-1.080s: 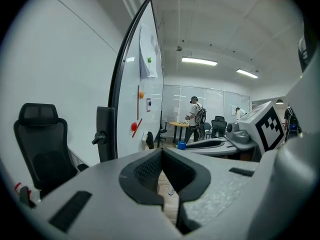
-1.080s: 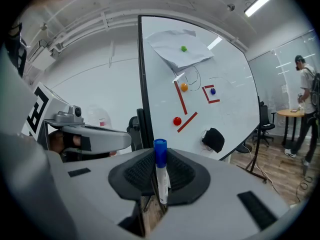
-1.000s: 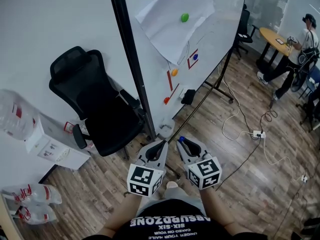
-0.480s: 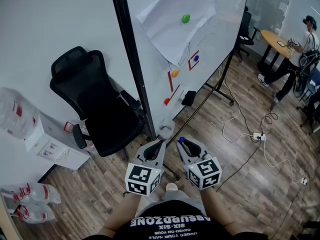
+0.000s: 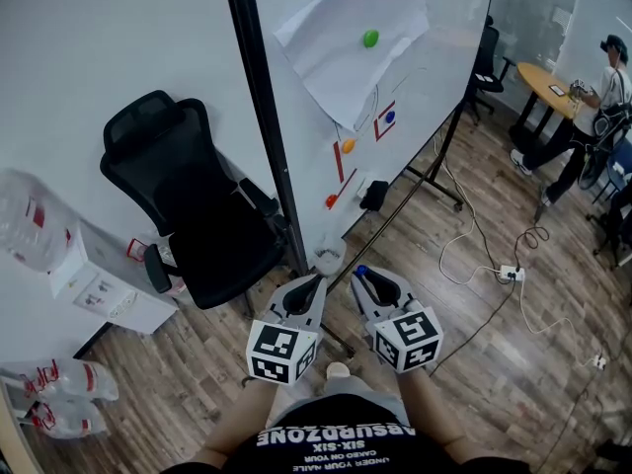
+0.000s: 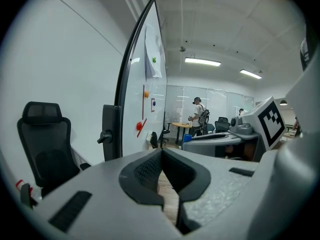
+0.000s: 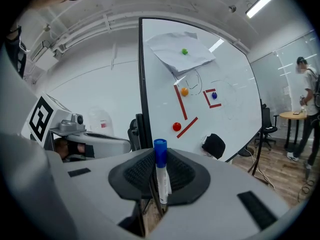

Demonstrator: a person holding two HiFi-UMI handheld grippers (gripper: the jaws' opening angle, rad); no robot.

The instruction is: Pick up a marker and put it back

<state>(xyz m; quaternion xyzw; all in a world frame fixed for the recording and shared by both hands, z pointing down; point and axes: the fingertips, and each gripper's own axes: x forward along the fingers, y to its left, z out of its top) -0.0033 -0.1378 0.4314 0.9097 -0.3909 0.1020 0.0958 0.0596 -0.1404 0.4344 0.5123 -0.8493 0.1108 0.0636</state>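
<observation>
A white marker point(image 7: 161, 176) with a blue cap stands upright between the pads of my right gripper point(image 7: 159, 170), which is shut on it; its blue cap point(image 5: 360, 271) pokes out of the jaws in the head view. My left gripper point(image 5: 310, 285) is held beside it, jaws together with nothing between them point(image 6: 161, 167). Both are held low in front of the person, short of the whiteboard point(image 5: 415, 77). The whiteboard carries red lines, coloured magnets and a sheet of paper point(image 5: 346, 38).
A black office chair point(image 5: 188, 205) stands left of the whiteboard's black post point(image 5: 267, 126). A black eraser point(image 5: 372, 195) sits on the board's ledge. Cables and a power strip point(image 5: 510, 268) lie on the wood floor at right. A person point(image 5: 592, 107) stands by a round table far right.
The view has shifted very slightly; both grippers hold the same pose, and the marker stays clamped in the right one.
</observation>
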